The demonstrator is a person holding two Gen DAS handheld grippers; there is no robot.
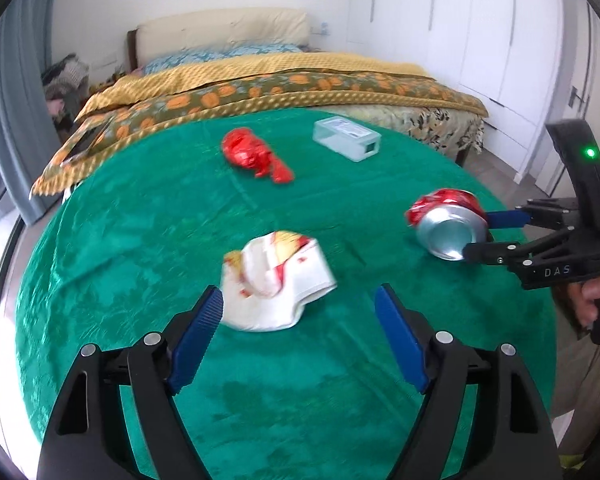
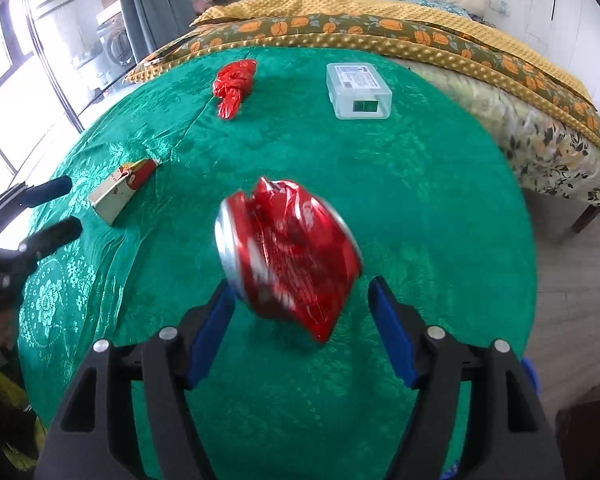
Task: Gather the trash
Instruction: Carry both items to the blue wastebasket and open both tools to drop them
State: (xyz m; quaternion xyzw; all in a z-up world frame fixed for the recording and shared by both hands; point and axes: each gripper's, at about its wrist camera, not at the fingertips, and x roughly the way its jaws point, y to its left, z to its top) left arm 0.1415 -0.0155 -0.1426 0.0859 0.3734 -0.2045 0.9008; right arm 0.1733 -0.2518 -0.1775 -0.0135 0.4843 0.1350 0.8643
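Note:
A crushed red soda can [image 2: 288, 256] lies between the open fingers of my right gripper [image 2: 302, 300], blurred, with no pad clearly pressing it. In the left wrist view the can [image 1: 448, 228] shows its silver bottom at the right gripper's [image 1: 478, 234] fingertips. My left gripper [image 1: 300, 308] is open, its left pad beside a crumpled white and red paper carton [image 1: 276, 280]. The carton also shows in the right wrist view [image 2: 122, 190]. A crumpled red plastic bag [image 1: 256, 154] [image 2: 234, 84] lies farther back on the green tablecloth [image 1: 140, 240].
A clear plastic box [image 1: 346, 138] [image 2: 358, 92] stands at the back of the table. A bed with a yellow and orange blanket [image 1: 260, 84] lies behind the table. White wardrobes [image 1: 480, 20] stand at the right. The table's round edge drops to the floor [image 2: 572, 272].

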